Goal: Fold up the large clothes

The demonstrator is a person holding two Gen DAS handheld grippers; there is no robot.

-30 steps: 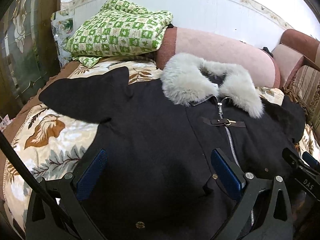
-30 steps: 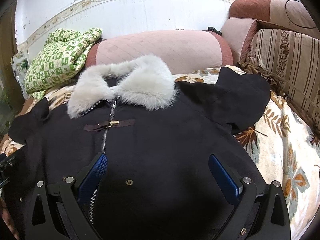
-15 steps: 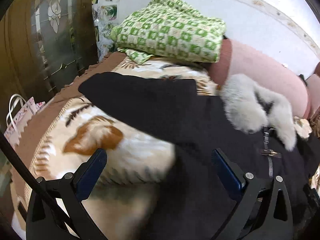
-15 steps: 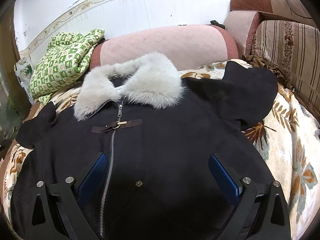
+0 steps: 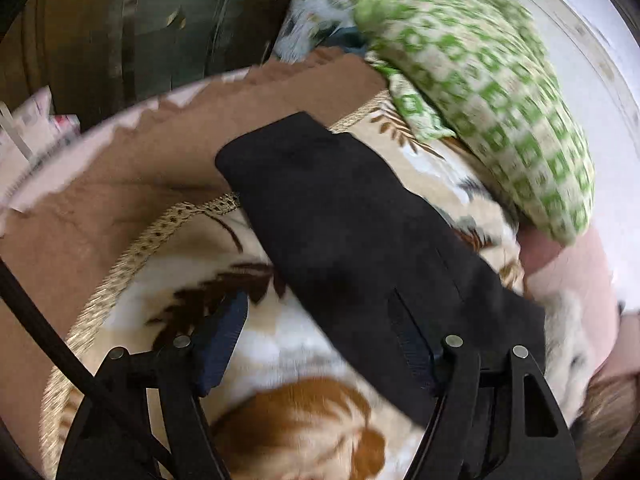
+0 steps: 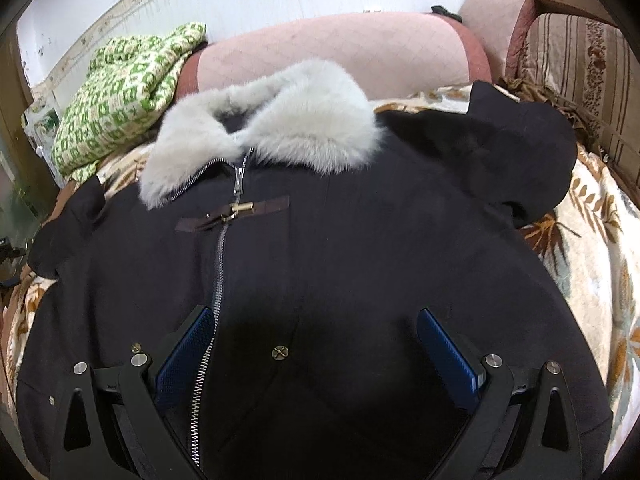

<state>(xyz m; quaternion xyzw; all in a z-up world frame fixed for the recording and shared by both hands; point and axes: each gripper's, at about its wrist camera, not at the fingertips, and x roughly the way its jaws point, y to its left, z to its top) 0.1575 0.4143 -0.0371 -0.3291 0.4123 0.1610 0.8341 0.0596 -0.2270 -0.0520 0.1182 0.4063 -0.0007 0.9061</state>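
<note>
Nearest the right-hand camera, the right gripper hovers low over the front of the black coat, its blue pads wide apart and holding nothing, one pad beside the zipper. The coat lies face up and spread flat across the leaf-patterned blanket, probably so that each sleeve can be turned in over the body. Further off, its grey fur collar points toward the pink bolster at the far side. The left gripper, also released and empty, is tilted down at the coat's left sleeve, which stretches out toward the far left edge of the blanket; this pose looks like an approach to grasp it. Beyond the sleeve sits a green checked bundle.
</note>
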